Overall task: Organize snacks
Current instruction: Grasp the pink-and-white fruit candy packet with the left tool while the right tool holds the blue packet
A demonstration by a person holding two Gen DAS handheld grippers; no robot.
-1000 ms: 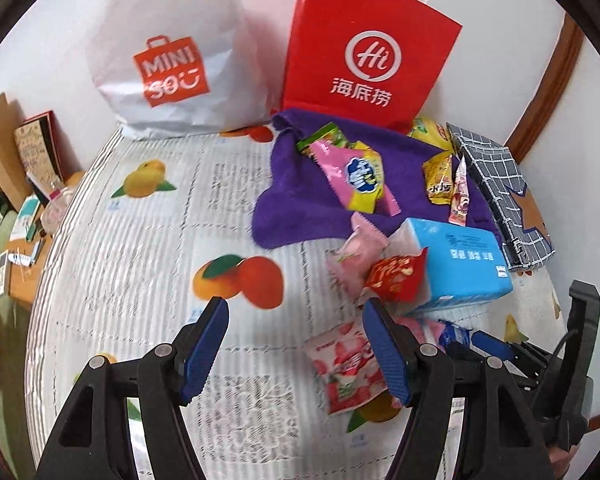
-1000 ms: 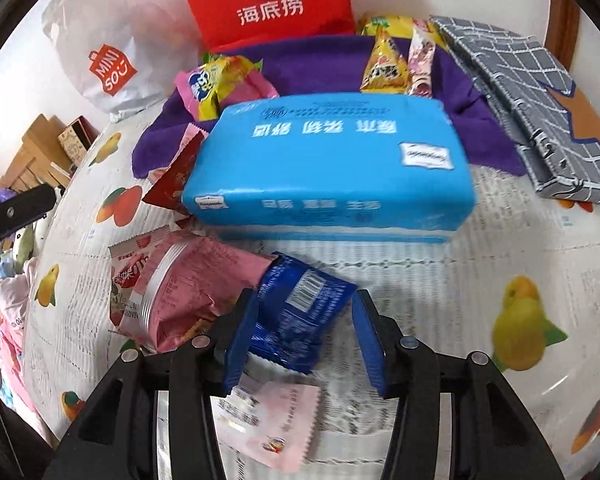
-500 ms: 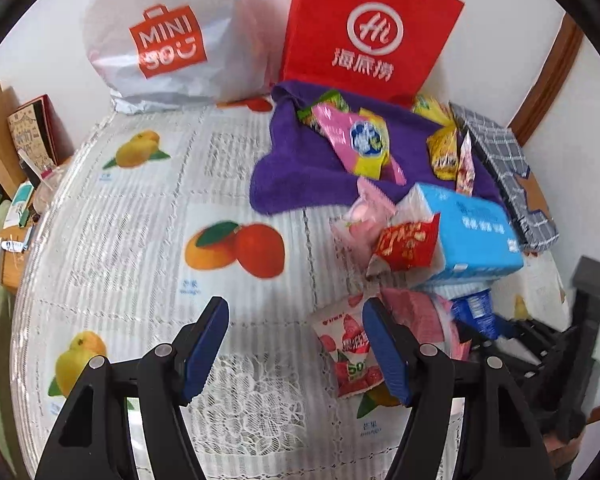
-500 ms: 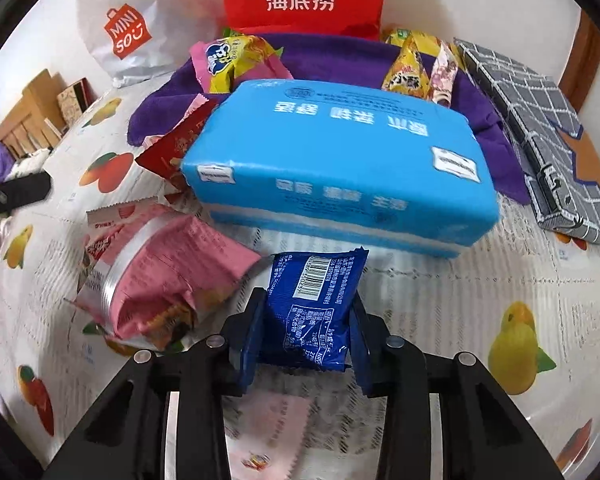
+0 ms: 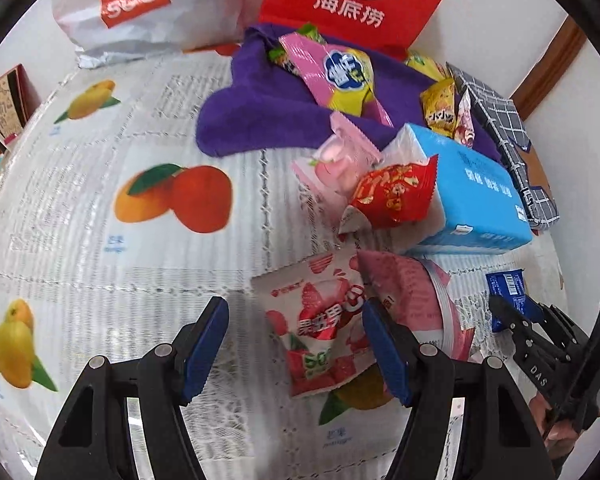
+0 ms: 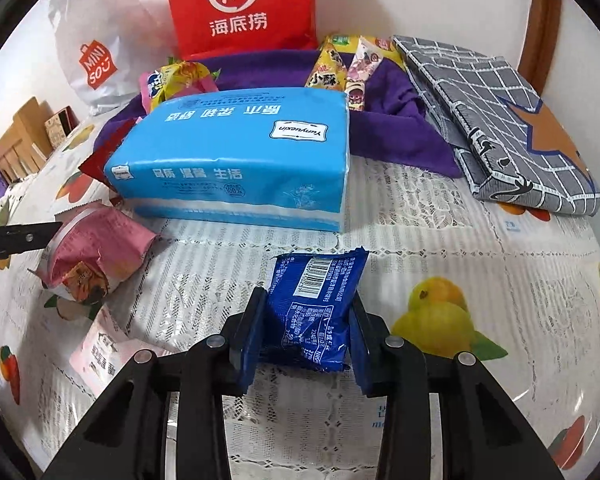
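Note:
My right gripper (image 6: 306, 332) is shut on a blue snack packet (image 6: 314, 308) and holds it above the tablecloth; the packet also shows in the left wrist view (image 5: 506, 286). My left gripper (image 5: 294, 346) is open and empty, with its fingers on either side of a strawberry snack pouch (image 5: 320, 324). A pink wrapped snack (image 5: 412, 304) lies beside the pouch and shows in the right wrist view (image 6: 96, 254). A red snack (image 5: 392, 194) and a pale pink snack (image 5: 340, 160) lean on a blue tissue pack (image 6: 236, 156). Several snacks lie on a purple cloth (image 5: 260, 116).
A red Hi bag (image 5: 356, 0) and a white Miniso bag (image 5: 140, 4) stand against the back wall. A grey checked folded case (image 6: 496, 120) lies at the right. A small pink packet (image 6: 104, 354) lies near the front left. The fruit-print tablecloth (image 5: 100, 240) covers the table.
My right gripper closed on the blue packet, lifted it and drew it back to the right. My left gripper moved forward toward the strawberry pouch.

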